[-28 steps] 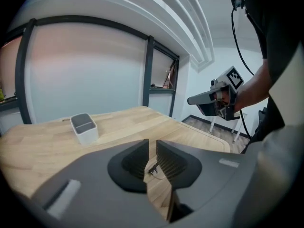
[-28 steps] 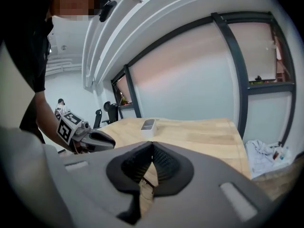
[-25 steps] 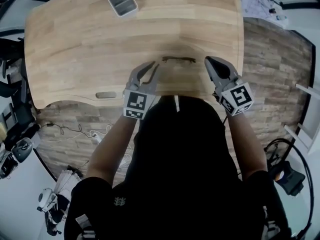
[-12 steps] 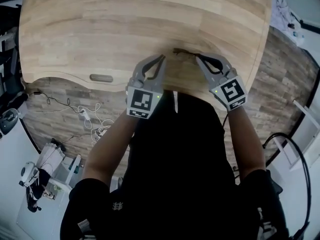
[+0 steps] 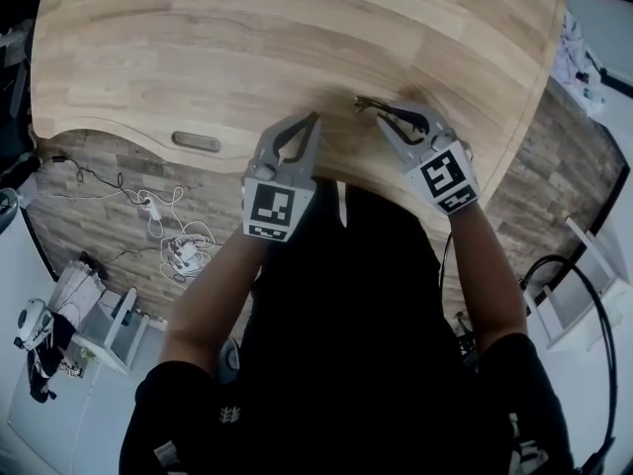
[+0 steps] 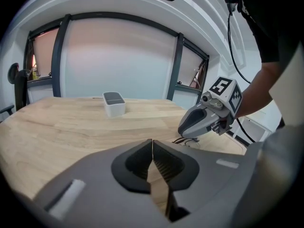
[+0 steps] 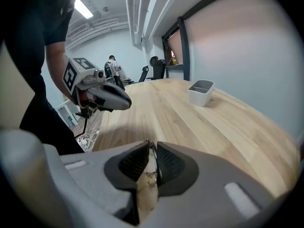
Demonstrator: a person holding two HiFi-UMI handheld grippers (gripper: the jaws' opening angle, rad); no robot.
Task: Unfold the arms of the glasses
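Nearest, with the left gripper (image 6: 152, 148) hovering, jaws pressed together on nothing; just beside it, with the right gripper (image 7: 152, 147) down at the glasses (image 5: 368, 104), jaws opening, thin frame between them, glasses lying near the front edge of the wooden table (image 5: 198, 47); judged barely begun, neither arm visibly swung out, both left to unfold; farther back, a white tray (image 6: 114, 103)
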